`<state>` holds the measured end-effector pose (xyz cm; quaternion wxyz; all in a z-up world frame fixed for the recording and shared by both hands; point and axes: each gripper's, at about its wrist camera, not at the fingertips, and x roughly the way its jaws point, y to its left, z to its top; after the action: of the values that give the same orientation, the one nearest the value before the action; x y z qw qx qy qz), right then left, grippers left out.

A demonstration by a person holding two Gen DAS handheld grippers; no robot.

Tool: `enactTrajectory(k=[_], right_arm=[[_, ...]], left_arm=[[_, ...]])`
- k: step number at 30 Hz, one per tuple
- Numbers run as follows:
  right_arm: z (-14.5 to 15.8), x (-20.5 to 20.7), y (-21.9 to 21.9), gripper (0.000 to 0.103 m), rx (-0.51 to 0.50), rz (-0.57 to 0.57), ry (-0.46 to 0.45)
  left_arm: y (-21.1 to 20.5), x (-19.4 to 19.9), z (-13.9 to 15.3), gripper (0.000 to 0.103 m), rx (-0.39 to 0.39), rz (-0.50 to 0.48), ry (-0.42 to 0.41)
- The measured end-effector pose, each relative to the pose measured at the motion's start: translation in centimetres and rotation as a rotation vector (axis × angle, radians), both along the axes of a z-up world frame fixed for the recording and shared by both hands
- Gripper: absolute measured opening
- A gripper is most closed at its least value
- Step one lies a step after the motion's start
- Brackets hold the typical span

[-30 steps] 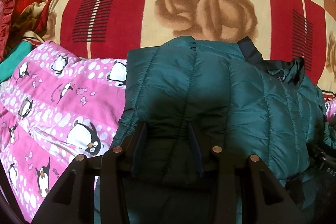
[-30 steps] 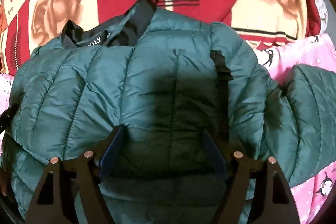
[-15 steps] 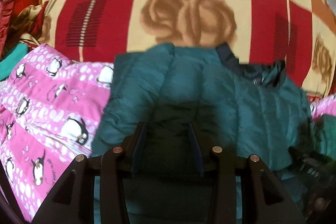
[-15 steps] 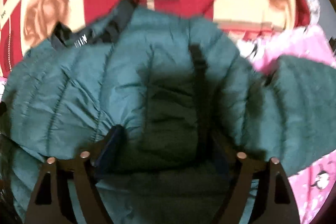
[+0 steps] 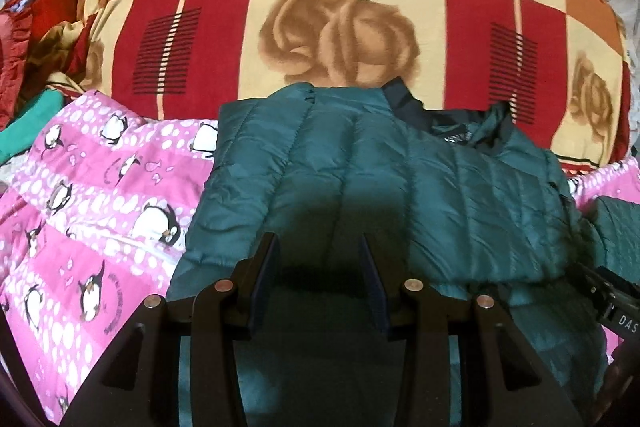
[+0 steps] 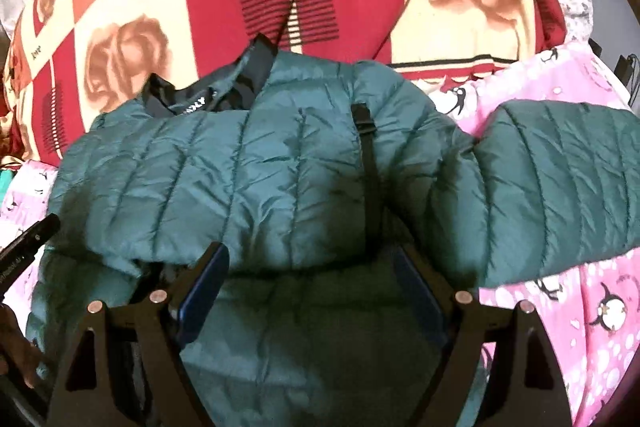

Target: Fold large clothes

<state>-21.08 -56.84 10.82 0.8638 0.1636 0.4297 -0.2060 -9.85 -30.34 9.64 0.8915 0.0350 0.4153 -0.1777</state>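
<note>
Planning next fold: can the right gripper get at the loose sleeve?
Probably yes. The right gripper is open, holding nothing, and the sleeve lies uncovered on the pink blanket just right of it.

Sheeny quilted nylon-like jacket [image 6: 248,187] on soft matt printed cloth blankets [image 5: 100,195].

a teal quilted puffer jacket [image 6: 248,183] is seen lying flat, folded across its middle so that the upper half is laid over the lower. a dark collar [image 6: 244,79] with a lettered label is turned up at the far edge, and a black zipper strip [image 6: 370,179] is run down the front. one sleeve [image 6: 560,183] is stretched out sideways to the right.
</note>
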Motion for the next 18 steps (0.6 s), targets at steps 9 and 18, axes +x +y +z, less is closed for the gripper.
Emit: enactTrajectory(k=[9,18], right_arm=[[0.8,-2.2,1.4,0.090,-0.006,0.004,-0.013],[1.5,-4.2,2.5,0.091,-0.004,0.023,-0.007]], left_arm=[[-0.3,-3.5,1.7,0.017,-0.004,-0.052,-0.023],[-0.9,-5.4,2.3,0.017,-0.016,-0.070,-0.009]])
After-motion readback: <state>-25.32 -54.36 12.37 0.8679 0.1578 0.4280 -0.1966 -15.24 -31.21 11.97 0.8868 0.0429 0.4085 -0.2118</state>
